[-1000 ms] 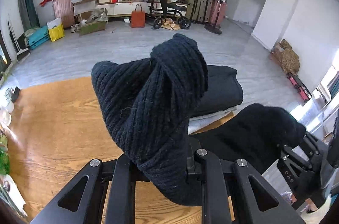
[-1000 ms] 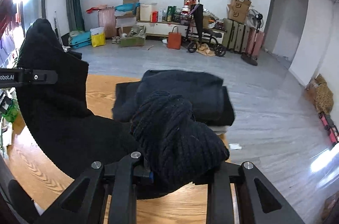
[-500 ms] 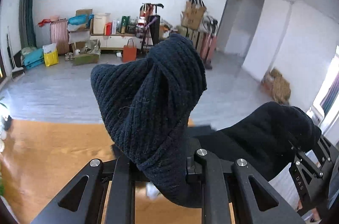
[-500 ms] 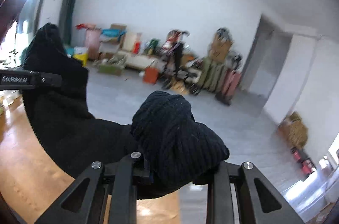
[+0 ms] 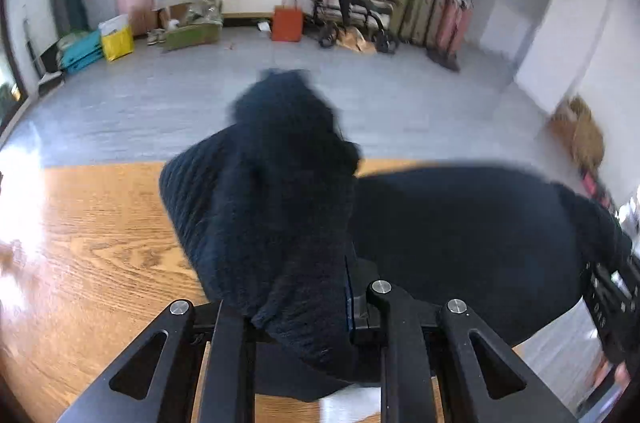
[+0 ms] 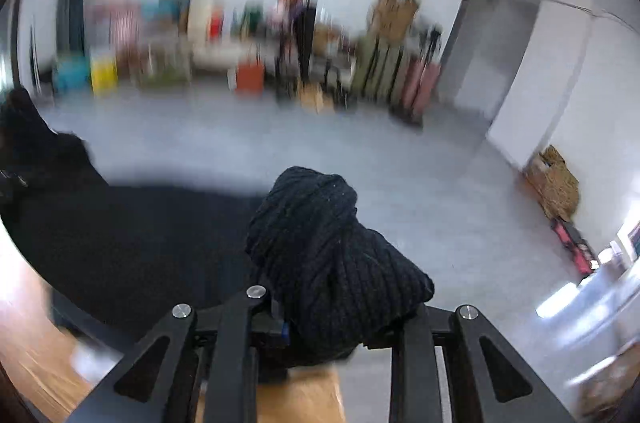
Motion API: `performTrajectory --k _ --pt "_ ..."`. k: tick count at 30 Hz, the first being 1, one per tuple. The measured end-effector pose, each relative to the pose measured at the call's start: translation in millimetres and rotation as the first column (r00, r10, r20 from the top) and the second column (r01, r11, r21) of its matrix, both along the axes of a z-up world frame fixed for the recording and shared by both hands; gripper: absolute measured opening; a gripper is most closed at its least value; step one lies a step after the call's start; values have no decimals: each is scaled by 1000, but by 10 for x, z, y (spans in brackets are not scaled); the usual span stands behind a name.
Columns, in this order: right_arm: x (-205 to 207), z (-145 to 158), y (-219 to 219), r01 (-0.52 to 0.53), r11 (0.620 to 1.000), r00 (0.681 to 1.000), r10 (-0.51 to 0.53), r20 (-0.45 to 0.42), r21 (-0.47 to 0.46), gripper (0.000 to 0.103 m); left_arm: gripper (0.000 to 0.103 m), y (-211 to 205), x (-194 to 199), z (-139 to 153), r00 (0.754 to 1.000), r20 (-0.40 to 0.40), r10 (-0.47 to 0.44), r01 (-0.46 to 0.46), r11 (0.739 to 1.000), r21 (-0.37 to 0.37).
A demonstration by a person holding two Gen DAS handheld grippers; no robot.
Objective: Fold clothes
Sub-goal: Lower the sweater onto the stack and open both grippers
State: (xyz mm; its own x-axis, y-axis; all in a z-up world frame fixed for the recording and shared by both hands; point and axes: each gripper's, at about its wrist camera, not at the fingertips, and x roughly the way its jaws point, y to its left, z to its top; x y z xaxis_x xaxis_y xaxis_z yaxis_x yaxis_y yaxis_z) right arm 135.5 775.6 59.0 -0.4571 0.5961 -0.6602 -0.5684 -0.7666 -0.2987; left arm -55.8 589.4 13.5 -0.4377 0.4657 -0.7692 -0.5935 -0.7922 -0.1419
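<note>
Two grippers, one dark ribbed knit garment (image 5: 272, 223) strung between them. Bottom centre of the left wrist view: left gripper (image 5: 304, 307) clamped tight on a bunched fistful of the knit, fabric heaped up over the fingers and hiding the tips. Bottom centre of the right wrist view: right gripper (image 6: 332, 319) likewise pinched shut on its own wad of the same garment, ribs plain to see. Between the two, a dark span of cloth slung across mid-frame, reaching to the right edge of the left view, where the other gripper's body showed, and to the left edge of the right view. Beneath it, the wooden tabletop (image 5: 92, 243), lower left in both views, with something pale at the bottom edge of the left view, too blurred to name. Whether the span touched the wood or hung just clear: could not tell. Heavy motion blur, worst on the right view.

Judged as mid-fold: garment held at two points, being carried and laid over. Called for next, probably: both grips kept level, cloth lowered flat onto the table, edges matched before any letting go.

Beyond the table, grey floor (image 5: 180, 103); upper frame, an orange bag (image 5: 287, 23) and suitcases (image 5: 432, 15) against the white wall.
</note>
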Motion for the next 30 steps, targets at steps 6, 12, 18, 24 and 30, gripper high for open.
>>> performTrajectory --k 6,12,18,24,30 --pt "129 -248 217 2 995 1000 0 20 -102 26 26 13 81 -114 994 -29 -102 100 993 -63" --pt "246 -161 278 43 990 999 -43 4 -134 41 42 -128 43 -122 998 20 -60 60 997 -44" --pt "309 97 231 77 994 997 -75 27 -83 80 62 -329 36 38 990 141 0 -5 999 37" --pt "504 358 266 132 988 990 -134 -32 -77 82 68 -354 -3 68 983 180 30 -51 992 116" --pt "495 425 77 63 996 998 -64 -18 -60 81 73 -498 -175 -16 938 342 54 -138 964 225"
